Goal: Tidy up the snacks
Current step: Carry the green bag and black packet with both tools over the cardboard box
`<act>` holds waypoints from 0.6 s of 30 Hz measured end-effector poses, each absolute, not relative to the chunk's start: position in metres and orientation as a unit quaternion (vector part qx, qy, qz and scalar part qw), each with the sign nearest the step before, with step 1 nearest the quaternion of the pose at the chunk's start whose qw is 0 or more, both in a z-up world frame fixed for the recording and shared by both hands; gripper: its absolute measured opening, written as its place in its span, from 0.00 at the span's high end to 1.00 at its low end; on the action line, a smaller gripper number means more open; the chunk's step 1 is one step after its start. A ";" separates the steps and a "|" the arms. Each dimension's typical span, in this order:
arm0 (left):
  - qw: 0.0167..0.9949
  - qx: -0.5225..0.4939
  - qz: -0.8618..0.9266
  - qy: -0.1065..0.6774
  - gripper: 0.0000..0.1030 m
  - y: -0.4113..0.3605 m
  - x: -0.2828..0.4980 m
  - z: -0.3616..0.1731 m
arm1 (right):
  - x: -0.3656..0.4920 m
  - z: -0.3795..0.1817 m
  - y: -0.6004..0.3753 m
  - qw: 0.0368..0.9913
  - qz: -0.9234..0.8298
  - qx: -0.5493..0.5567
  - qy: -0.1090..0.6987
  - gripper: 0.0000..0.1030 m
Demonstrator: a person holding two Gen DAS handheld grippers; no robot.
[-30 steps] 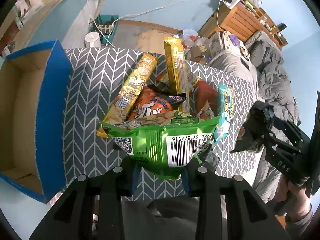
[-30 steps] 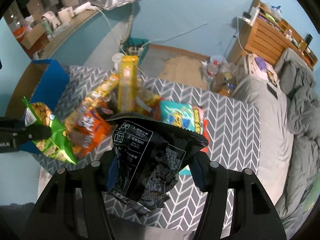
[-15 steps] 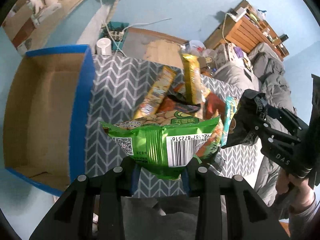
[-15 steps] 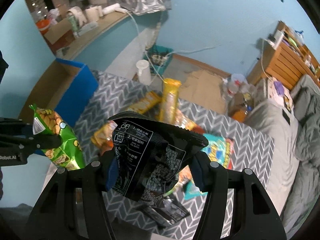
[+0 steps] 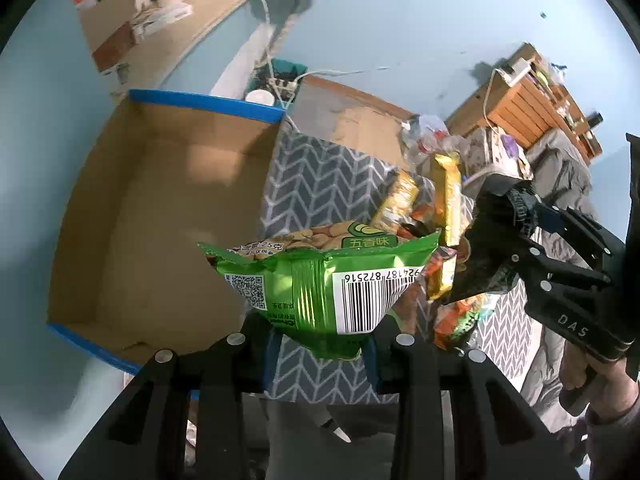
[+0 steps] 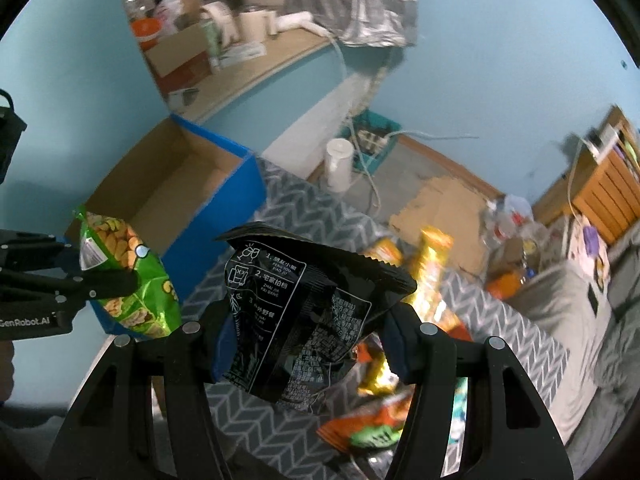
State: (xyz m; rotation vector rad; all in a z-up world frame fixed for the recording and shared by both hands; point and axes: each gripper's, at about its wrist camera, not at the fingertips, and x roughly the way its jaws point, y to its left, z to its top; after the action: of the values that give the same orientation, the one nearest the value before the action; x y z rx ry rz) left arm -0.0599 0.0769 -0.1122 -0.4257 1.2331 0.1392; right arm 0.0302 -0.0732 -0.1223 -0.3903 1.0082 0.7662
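My left gripper (image 5: 320,344) is shut on a green peanut bag (image 5: 324,280) and holds it in the air beside the right wall of the open blue cardboard box (image 5: 160,216). The bag and the left gripper also show at the left of the right wrist view (image 6: 128,276). My right gripper (image 6: 308,340) is shut on a black snack bag (image 6: 304,312), above the chevron cloth. It also shows in the left wrist view (image 5: 488,256). The box (image 6: 176,184) is empty inside.
A pile of snack bags lies on the grey chevron cloth (image 5: 320,176): yellow packs (image 5: 446,196), orange ones (image 6: 372,424). A white cup (image 6: 338,164), cables and a teal crate stand on the floor beyond. A grey bed (image 6: 568,312) is at the right.
Both grippers have moved left toward the blue box with their bags. The box now fills the left of the left wrist view and the snack pile has slid right.
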 end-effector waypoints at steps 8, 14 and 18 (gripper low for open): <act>0.794 -0.225 0.096 0.557 0.66 0.115 -0.074 -0.106 | 0.025 -0.121 -0.017 0.770 0.398 -0.200 0.457 0.42; 0.797 -0.233 0.121 0.544 0.66 0.148 -0.086 -0.101 | 0.021 -0.121 0.026 0.757 0.425 -0.210 0.450 0.42; 0.794 -0.238 0.139 0.542 0.66 0.167 -0.091 -0.106 | 0.017 -0.125 0.051 0.749 0.438 -0.213 0.450 0.42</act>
State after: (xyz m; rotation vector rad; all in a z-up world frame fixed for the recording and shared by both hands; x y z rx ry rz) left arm -0.0913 0.1674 -0.1062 -0.5122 1.1649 0.2990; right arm 0.0169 0.0515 -0.1250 -0.4664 0.9833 0.9576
